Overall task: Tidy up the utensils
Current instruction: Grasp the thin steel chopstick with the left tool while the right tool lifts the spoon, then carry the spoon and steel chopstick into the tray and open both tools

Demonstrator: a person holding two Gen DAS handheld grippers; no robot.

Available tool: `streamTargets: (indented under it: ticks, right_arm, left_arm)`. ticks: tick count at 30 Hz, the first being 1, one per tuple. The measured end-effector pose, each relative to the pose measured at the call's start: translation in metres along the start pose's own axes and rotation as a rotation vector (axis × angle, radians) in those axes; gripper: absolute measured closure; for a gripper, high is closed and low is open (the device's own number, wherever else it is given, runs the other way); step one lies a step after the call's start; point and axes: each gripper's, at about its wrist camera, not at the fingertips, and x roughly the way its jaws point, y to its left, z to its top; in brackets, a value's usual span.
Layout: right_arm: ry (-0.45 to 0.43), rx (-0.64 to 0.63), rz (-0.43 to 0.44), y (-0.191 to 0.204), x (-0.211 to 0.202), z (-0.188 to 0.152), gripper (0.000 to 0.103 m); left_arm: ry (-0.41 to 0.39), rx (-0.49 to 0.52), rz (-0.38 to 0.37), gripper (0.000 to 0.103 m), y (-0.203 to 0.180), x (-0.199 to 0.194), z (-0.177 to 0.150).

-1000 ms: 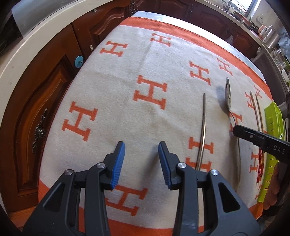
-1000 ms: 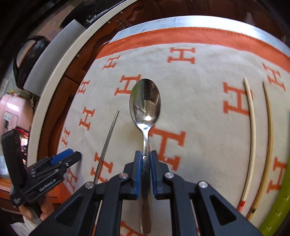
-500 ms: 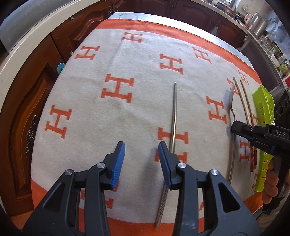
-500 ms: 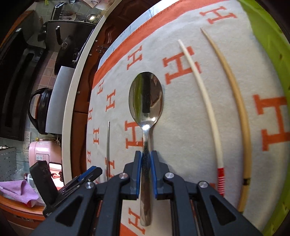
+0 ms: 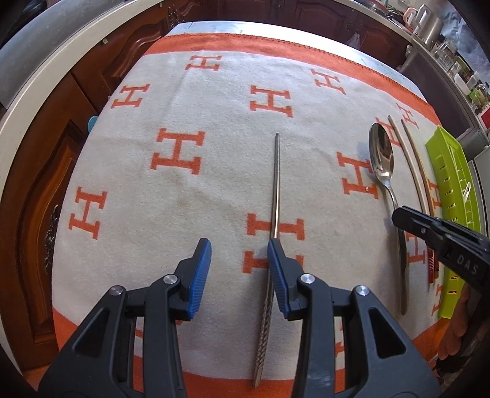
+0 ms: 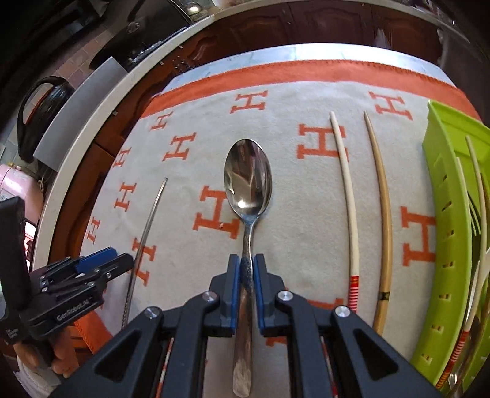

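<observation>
Spoon (image 6: 248, 183), smooth polished steel with an oval bowl, is lying clenched by its handle in the right tongs (image 6: 246, 272), left of the green basket (image 6: 444, 214); left tongs (image 5: 239, 269) are hanging released beside a slim metal chopstick (image 5: 275, 189).

Cream blanket (image 5: 214, 189) with orange H motifs and an orange border is spread beneath the tongs. Dark carved wooden cabinet doors (image 5: 39, 189) are seen left of them. A black kettle (image 6: 46, 104) is noted far left, on a pale countertop (image 6: 101, 122).

Home kitchen, carved wood cabinets (image 5: 46, 189), curved countertop (image 5: 36, 101), kettle (image 5: 428, 23)
</observation>
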Motion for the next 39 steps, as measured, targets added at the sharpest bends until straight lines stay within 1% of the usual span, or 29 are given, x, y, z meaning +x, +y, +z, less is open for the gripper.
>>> streamTargets:
  ticks: [4, 5, 7, 8, 11, 13, 16, 17, 18, 21, 25, 30, 34, 39]
  right_arm:
    - [-0.050, -0.038, -0.041, 0.005, -0.015, -0.004, 0.095]
    - [-0.060, -0.047, -0.049, 0.005, -0.018, -0.005, 0.101]
    - [-0.067, -0.053, -0.065, 0.004, -0.023, -0.008, 0.101]
    - [-0.070, -0.057, -0.068, 0.005, -0.025, -0.009, 0.101]
    - [-0.067, -0.053, -0.083, -0.001, -0.027, -0.013, 0.101]
    - [-0.061, -0.041, -0.076, -0.005, -0.026, -0.017, 0.101]
    - [-0.063, -0.036, -0.069, -0.007, -0.027, -0.022, 0.102]
    - [-0.069, -0.035, -0.066, -0.007, -0.029, -0.023, 0.102]
    - [-0.073, -0.033, -0.063, -0.007, -0.030, -0.024, 0.102]
    - [-0.091, -0.022, -0.057, -0.009, -0.037, -0.027, 0.102]
    - [-0.119, 0.003, -0.049, -0.015, -0.052, -0.030, 0.102]
    - [-0.168, 0.049, -0.055, -0.029, -0.080, -0.032, 0.102]
    - [-0.231, 0.086, -0.077, -0.045, -0.114, -0.035, 0.102]
    - [-0.299, 0.142, -0.152, -0.077, -0.149, -0.038, 0.102]
  left_arm:
    - [-0.012, 0.026, 0.015, 0.068, -0.006, 0.000, 0.001]
    - [-0.010, 0.033, 0.014, 0.068, -0.009, 0.001, 0.001]
    - [0.023, 0.047, 0.012, 0.068, -0.014, 0.008, 0.001]
    - [0.004, 0.054, 0.026, 0.067, -0.016, 0.008, -0.001]
    - [-0.014, 0.080, 0.044, 0.067, -0.023, 0.010, -0.003]
    - [-0.017, 0.074, 0.043, 0.066, -0.023, 0.010, -0.003]
    - [-0.025, 0.048, 0.021, 0.068, -0.019, 0.009, -0.003]
    - [-0.035, 0.053, 0.016, 0.082, -0.019, 0.008, -0.003]
    - [-0.040, 0.063, 0.000, 0.099, -0.021, 0.008, -0.003]
    - [-0.048, 0.047, -0.010, 0.100, -0.021, 0.006, -0.004]
    - [-0.052, 0.011, -0.064, 0.100, -0.020, -0.001, -0.007]
    - [-0.089, 0.039, -0.119, 0.100, -0.037, -0.026, -0.005]
    - [-0.109, 0.093, -0.188, 0.100, -0.067, -0.047, -0.001]
    - [-0.112, 0.173, -0.277, 0.100, -0.118, -0.068, 0.006]
